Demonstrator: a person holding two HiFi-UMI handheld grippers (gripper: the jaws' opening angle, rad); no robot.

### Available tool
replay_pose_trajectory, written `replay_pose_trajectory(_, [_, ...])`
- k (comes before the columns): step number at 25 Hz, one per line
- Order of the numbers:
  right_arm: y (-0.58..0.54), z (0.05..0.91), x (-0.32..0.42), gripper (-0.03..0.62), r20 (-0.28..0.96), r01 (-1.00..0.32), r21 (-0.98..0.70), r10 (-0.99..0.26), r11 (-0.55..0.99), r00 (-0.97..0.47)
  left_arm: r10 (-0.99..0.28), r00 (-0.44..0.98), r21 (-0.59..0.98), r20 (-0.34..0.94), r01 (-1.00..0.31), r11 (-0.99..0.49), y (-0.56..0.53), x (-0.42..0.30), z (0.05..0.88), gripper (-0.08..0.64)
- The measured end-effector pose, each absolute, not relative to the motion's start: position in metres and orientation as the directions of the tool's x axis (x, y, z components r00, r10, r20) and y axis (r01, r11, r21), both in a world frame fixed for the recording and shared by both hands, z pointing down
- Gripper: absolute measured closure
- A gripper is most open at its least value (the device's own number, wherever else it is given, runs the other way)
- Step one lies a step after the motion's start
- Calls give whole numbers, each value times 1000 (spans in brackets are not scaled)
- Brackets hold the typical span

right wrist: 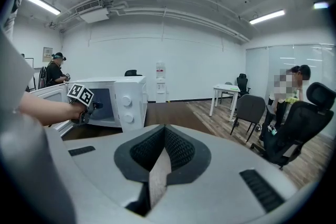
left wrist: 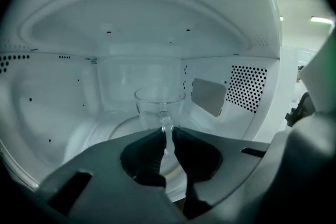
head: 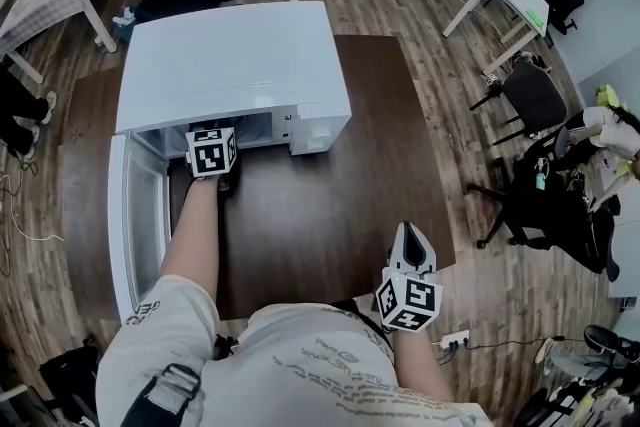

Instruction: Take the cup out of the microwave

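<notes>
Wood-plank floor [head: 420, 5], office chairs [head: 535, 95] at the right. Dark brown table [head: 330, 205] carries white microwave [head: 235, 60], door [head: 140, 215] open. Left gripper [left wrist: 167, 134] inside cavity, jaws clamped on handle of clear cup [left wrist: 157, 105] standing there. Right gripper [right wrist: 161, 162] near table's front edge, jaws together, empty.
</notes>
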State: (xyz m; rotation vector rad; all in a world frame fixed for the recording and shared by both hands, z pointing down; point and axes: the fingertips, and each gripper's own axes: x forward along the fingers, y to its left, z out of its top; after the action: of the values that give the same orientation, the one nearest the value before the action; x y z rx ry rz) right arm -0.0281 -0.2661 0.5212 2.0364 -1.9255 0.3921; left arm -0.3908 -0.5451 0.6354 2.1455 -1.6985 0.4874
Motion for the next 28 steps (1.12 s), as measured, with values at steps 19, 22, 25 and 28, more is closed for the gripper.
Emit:
replay_pose_trajectory(19, [-270,523,-46,577,398,-999,44,-917,16,3,-874,302,24,381,-948,-318,-484,-355,616,529])
replay_pose_trajectory(22, [-270,523,-48,577,393,-999,35,-920,27,-11,-877,302,36,374,-949,-312,-469,-354,611,531])
replay_pose_trajectory(25, [-270,524,-51,577,387,-999,25,-922,45,-32,-873,307,76,378,-951,-301,-448,-351,606,532])
replay_pose_trajectory(28, [-273,523,-57,577,379,-998,12,-923,70,-60,-870,320,86,375,-947,-311,-424,-345,598,532])
